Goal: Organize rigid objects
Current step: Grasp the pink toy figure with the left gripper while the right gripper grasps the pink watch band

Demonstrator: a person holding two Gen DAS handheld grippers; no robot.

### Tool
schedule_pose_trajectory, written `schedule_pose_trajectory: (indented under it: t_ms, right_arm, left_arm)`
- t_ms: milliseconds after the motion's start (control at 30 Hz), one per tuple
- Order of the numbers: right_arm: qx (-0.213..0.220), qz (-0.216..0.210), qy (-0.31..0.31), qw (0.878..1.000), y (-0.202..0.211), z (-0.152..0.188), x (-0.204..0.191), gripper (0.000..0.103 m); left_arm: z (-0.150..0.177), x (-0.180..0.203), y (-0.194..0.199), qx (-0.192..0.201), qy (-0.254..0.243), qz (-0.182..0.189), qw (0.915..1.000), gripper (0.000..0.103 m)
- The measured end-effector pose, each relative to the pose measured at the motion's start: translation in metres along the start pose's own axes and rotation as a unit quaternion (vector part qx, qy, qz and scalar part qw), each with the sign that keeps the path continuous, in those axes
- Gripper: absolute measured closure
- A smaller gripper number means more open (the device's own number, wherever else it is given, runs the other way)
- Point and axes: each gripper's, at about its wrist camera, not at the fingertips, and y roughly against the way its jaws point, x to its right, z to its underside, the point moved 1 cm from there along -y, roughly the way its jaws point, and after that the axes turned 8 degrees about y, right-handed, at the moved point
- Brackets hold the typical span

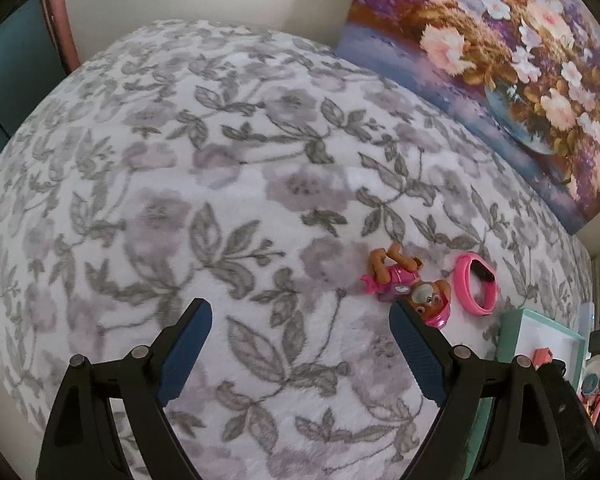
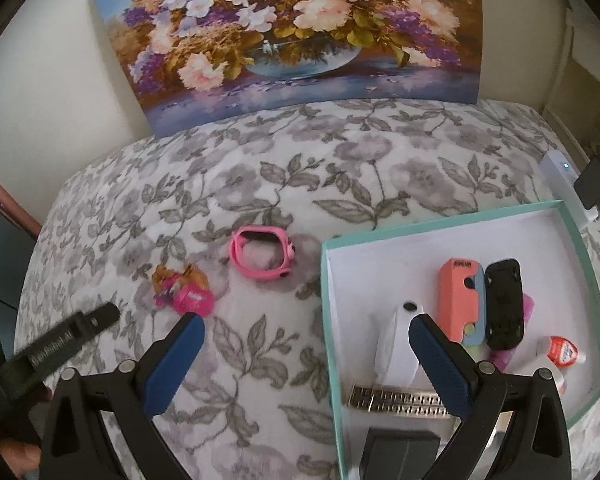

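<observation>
Risk first: the left gripper (image 1: 300,320) hangs over the floral blanket (image 1: 180,180) with jaws wide apart and nothing between them, and the toy dog figure (image 1: 406,286) sits right by its right fingertip, not centred in the gap. Closing from here would likely clip the head and knock the figure sideways — the plush surface is soft, so it could tip or roll. The figure is lumpy, limbs sticking out, so the pads may catch only a paw and slip.

The right gripper (image 2: 306,330) is also spread open and empty, straddling the near wall of the teal box (image 2: 440,226); a finger could snag that rim. The other gripper's black finger already crosses the lower left of its view, so the two could collide over the toy.

Task things: toy dog figure lies on its side on the blanket, brown with pink outfit, hard plastic. Pink wristband watch (image 2: 262,258) lies just beside it, a closed loop with a dark face. Both are left of the box, outside it. The box already holds a coral case (image 2: 458,300), a black toy car (image 2: 506,310), a white device (image 2: 396,344) and more.
</observation>
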Motion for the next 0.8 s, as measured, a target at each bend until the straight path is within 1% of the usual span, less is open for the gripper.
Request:
schedule_pose_trajectory:
  t_ms: [133,233,367,433,600,800]
  right_arm:
    - [-0.001,0.001,-0.011,1.0,-0.01,-0.008,0.007,0.0]
    - [0.001,0.005,-0.019,1.0,-0.016,-0.015,0.012,0.0]
    - [0.009,0.001,-0.023,1.0,-0.023,-0.025,0.015,0.0]
    - [0.01,0.0,-0.024,1.0,-0.028,-0.029,0.016,0.0]
    - [0.014,-0.004,-0.018,1.0,-0.039,-0.037,0.014,0.0]
    - [0.013,-0.004,-0.02,1.0,-0.044,-0.038,0.017,0.0]
  left_arm:
    - [0.001,0.013,-0.013,-0.01,-0.019,0.016,0.9996,0.012]
    - [-0.001,0.021,-0.019,-0.006,-0.029,0.022,0.9993,0.012]
    - [-0.002,0.032,-0.024,-0.006,-0.048,0.034,0.9982,0.012]
    - [-0.001,0.038,-0.027,-0.006,-0.063,0.041,0.9971,0.012]
    - [0.003,0.055,-0.032,0.002,-0.097,0.045,0.9942,0.012]
    - [0.009,0.071,-0.034,0.004,-0.136,0.055,0.9892,0.012]
